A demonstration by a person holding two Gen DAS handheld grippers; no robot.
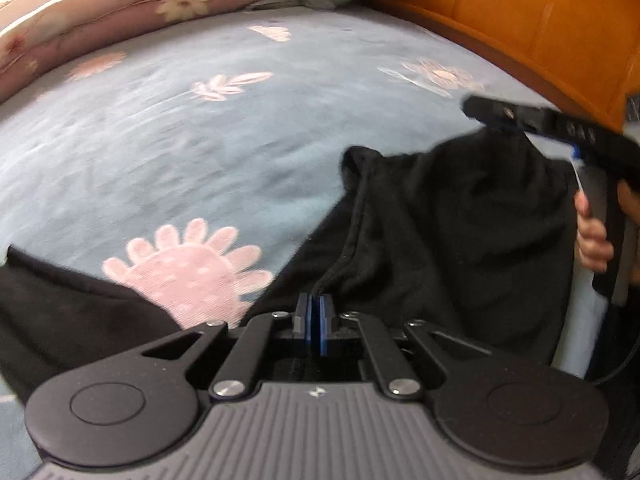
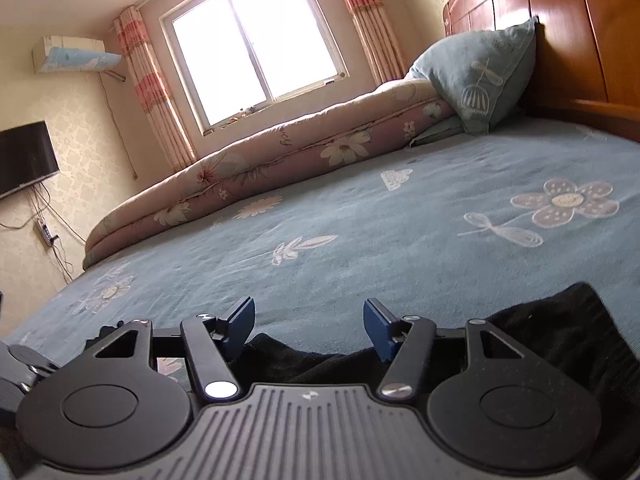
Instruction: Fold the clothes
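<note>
A black garment [image 1: 460, 220] lies rumpled on the blue flowered bed sheet [image 1: 200, 152], with another part of it at the lower left [image 1: 60, 312]. My left gripper [image 1: 314, 300] is shut on a seamed edge of the black garment, which runs straight into its blue pads. A hand [image 1: 592, 236] holds my right gripper [image 1: 480, 110] at the garment's far right, where the cloth rises to a peak just under it. In the right wrist view my right gripper [image 2: 310, 320] stands open. The black cloth [image 2: 304, 356] lies low between the fingers, and the pads do not press on it.
A folded pink floral quilt [image 2: 280, 152] runs along the bed's far side. A grey-blue pillow [image 2: 480, 80] leans on the wooden headboard [image 2: 560, 20]. Beyond are a window [image 2: 256, 52], a wall television [image 2: 24, 156] and an air conditioner [image 2: 72, 54].
</note>
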